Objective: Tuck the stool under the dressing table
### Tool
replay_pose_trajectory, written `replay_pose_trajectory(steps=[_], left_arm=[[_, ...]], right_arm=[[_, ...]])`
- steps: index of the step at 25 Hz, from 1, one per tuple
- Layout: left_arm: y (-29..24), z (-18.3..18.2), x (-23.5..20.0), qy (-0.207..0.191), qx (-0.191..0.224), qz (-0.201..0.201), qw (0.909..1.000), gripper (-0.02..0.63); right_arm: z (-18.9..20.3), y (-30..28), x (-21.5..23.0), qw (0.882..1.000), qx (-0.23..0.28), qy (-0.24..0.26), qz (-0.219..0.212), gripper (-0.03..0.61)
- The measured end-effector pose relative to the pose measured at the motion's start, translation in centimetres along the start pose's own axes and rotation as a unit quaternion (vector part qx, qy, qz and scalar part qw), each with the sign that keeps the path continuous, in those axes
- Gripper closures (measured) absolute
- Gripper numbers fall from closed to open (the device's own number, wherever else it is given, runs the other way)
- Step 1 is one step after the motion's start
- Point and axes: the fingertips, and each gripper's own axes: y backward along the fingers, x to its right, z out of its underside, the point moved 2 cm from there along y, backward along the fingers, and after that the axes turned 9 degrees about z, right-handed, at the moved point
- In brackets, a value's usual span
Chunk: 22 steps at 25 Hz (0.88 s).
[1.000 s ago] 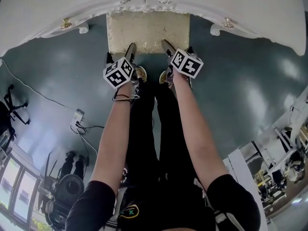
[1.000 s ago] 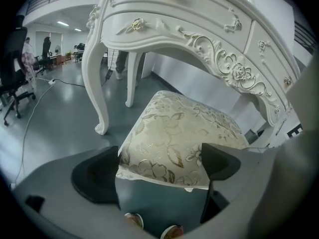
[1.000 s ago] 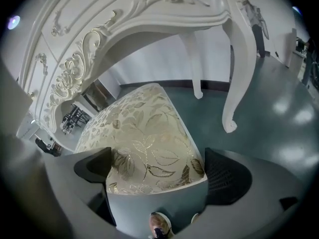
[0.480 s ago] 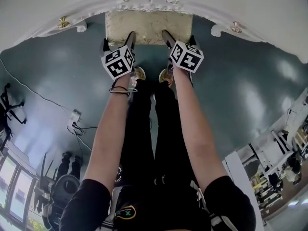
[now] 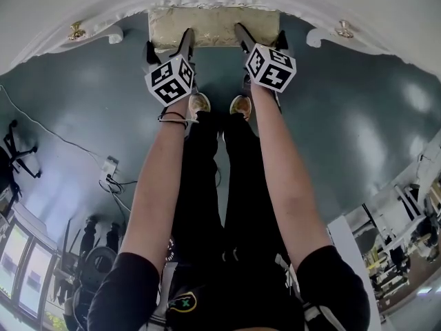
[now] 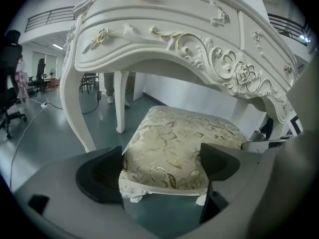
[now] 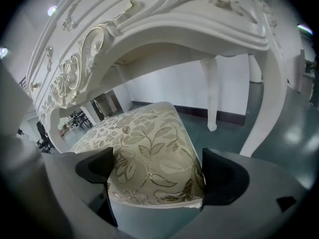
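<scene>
Stool (image 5: 213, 25) sits on the floor (image 5: 344, 116), mostly under the dressing table's (image 5: 310, 2) front edge, in the gap between its legs. From the head view we see only the near strip of the seat. Left gripper (image 6: 162, 166) straddles the seat's near-left corner, right gripper (image 7: 157, 171) the near-right corner. Both pairs of jaws are spread wide and released, with the corners wedged between them, not squeezed. We judge this is a pushing hold: a gripper on each corner keeps the stool square as it slides. Task is nearly done, with a short push left. We would watch the table legs on either side.
</scene>
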Motion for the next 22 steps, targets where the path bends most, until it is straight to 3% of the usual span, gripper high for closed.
replay_pose_trajectory(steps=[9, 22], left_arm=[[-3.9, -2.6, 0.4, -0.025, 0.044, 0.006, 0.9987, 0.101], [-5.7, -3.8, 0.5, -0.029, 0.058, 0.013, 0.9978, 0.101]], right_arm=[[-3.4, -2.8, -0.1, 0.997, 0.072, 0.015, 0.021, 0.006], [-4.8, -4.1, -0.1, 0.996, 0.086, 0.017, 0.020, 0.006]])
